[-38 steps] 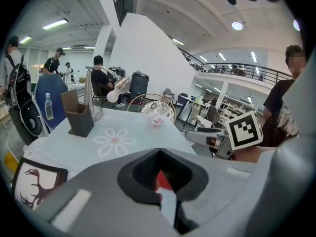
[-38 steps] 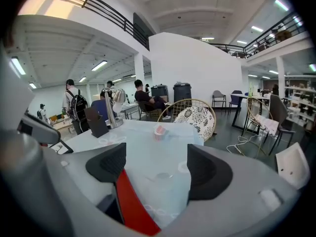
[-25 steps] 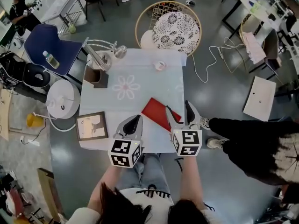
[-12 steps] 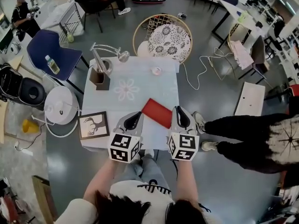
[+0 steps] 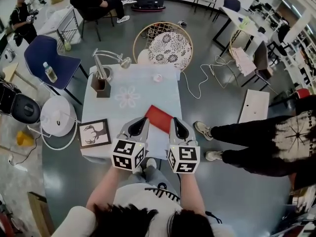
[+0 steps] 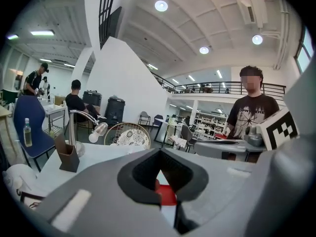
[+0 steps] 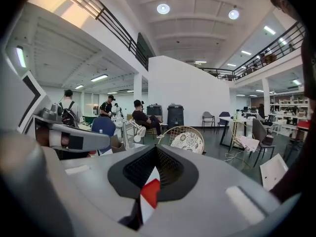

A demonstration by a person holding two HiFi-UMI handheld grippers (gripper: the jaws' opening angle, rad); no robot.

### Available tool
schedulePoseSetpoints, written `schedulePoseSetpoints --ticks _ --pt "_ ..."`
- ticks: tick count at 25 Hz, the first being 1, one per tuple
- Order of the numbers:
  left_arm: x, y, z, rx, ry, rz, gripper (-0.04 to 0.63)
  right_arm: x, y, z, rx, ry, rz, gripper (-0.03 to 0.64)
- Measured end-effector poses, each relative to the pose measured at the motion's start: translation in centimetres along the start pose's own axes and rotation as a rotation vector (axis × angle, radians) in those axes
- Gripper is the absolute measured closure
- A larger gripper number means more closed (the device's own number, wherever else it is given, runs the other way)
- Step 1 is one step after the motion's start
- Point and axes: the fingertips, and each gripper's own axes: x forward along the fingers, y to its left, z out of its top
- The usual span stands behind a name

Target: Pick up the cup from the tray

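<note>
A small pale cup (image 5: pixel 158 78) stands near the far edge of the white-clothed table (image 5: pixel 123 112), apart from the flat red tray (image 5: pixel 158 116) that lies askew near the front. My left gripper (image 5: pixel 138 127) (image 6: pixel 159 174) hovers over the table's near edge, left of the tray, jaws shut and empty. My right gripper (image 5: pixel 177 128) (image 7: pixel 154 171) hangs beside it at the tray's near corner; its jaws have just been closing and are now shut with nothing between them. A sliver of red tray (image 7: pixel 150 191) shows below its tips.
A desk lamp (image 5: pixel 106 62) and a brown holder (image 5: pixel 100 85) stand at the table's far left, and a framed deer picture (image 5: pixel 94 133) lies at the near left. A round wicker chair (image 5: pixel 165 46) is behind the table. A person's legs (image 5: pixel 247 132) are to the right.
The right gripper's jaws went from wide open to shut, empty. Both grippers lifted and drew back toward the near edge of the table, the right one shifting left.
</note>
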Motion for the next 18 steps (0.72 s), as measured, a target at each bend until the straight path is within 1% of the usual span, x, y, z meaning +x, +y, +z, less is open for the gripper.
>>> schedulePoseSetpoints --ticks 7,10,13,16,18 --pt "-0.3 -0.3 0.2 0.007 -0.010 0.005 0.595 -0.1 1.2 0.4 -0.027 0.006 0.024 0.595" --pt "-0.3 -0.2 -0.2 0.018 0.005 0.015 0.595 -0.2 1.5 0.6 -0.029 0.003 0.034 0.595" --pt "-0.6 0.1 -0.7 0.003 0.013 0.023 0.595 -0.3 2.0 0.6 -0.042 0.003 0.043 0.595" --pt "-0.7 0.1 -0.6 -0.024 0.000 0.021 0.595 -0.4 2.0 0.8 -0.056 0.000 0.040 0.595" --pt "-0.8 0.0 -0.6 -0.029 -0.006 0.020 0.595 -0.5 2.0 0.7 -0.054 0.000 0.038 0.595"
